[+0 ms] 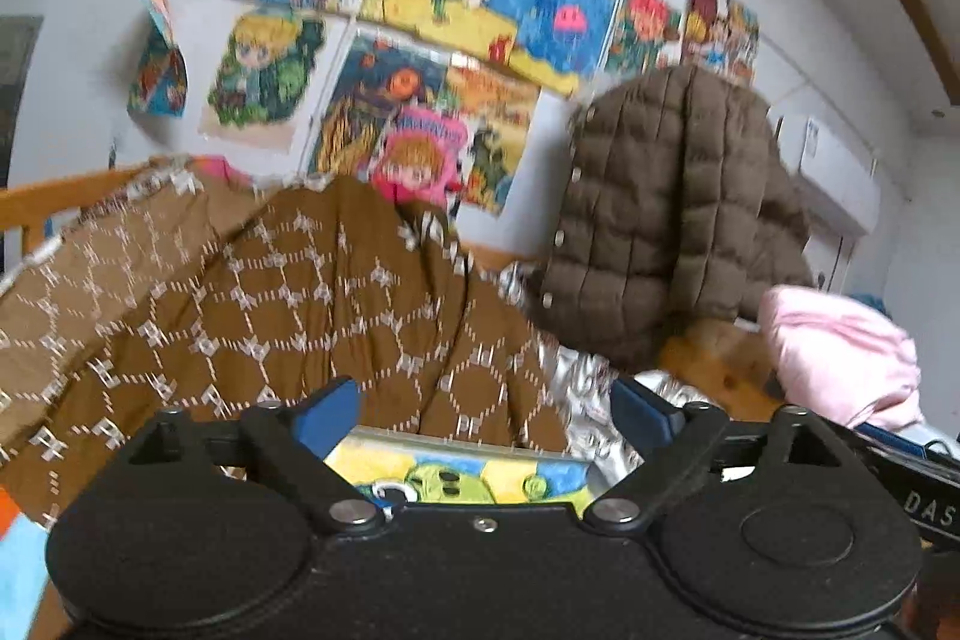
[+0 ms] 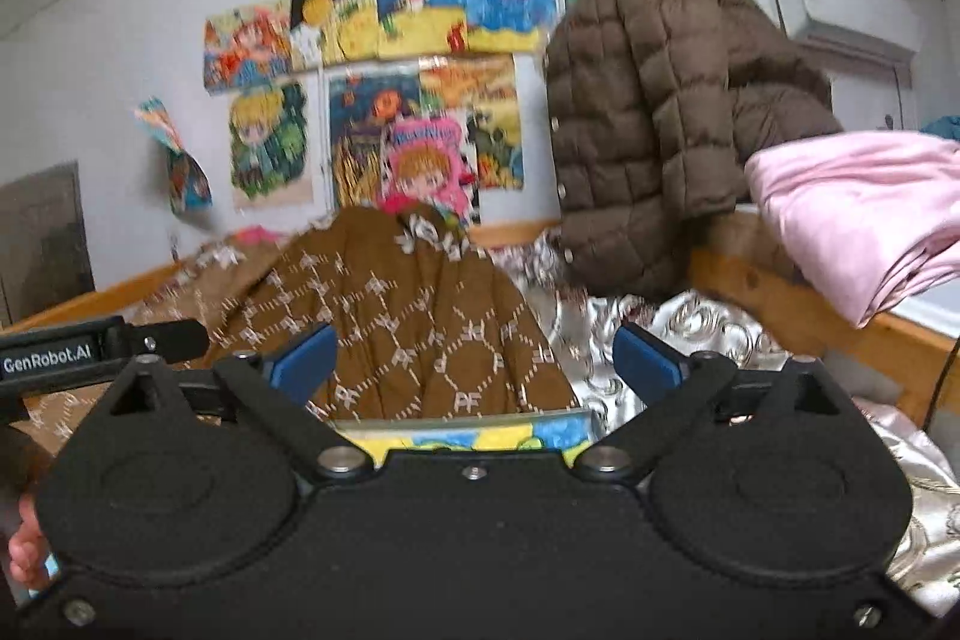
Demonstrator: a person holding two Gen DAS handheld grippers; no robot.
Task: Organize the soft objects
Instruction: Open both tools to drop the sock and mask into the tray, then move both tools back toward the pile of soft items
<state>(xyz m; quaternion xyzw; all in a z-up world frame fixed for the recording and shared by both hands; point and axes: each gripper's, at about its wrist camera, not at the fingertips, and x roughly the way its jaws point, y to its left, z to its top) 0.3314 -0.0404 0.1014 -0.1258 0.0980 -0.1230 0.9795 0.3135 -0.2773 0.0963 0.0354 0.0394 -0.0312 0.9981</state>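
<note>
Heaping up at the left and middle of both views, a brown quilt [image 1: 312, 292] with a stitched white diamond pattern lies mounded on a wood-framed bed [image 2: 774, 292], directly ahead of both grippers. The left gripper [image 1: 486, 403] has its blue pads spread wide, gripping nothing; the right gripper [image 2: 474, 361] is likewise released and empty. A flat colourful picture board [image 1: 474, 472] sits just under each set of fingers. Behind the quilt, bright cartoon posters [image 2: 420, 40] cover the pale wall. Shiny silver embossed fabric [image 2: 690, 328] spreads right of the quilt. Above it hangs a puffy brown quilted jacket [image 2: 648, 112] with snap buttons. Farthest right, a folded pink blanket [image 2: 864, 214] rests on the bed rail, below a wall air conditioner [image 2: 852, 10].
</note>
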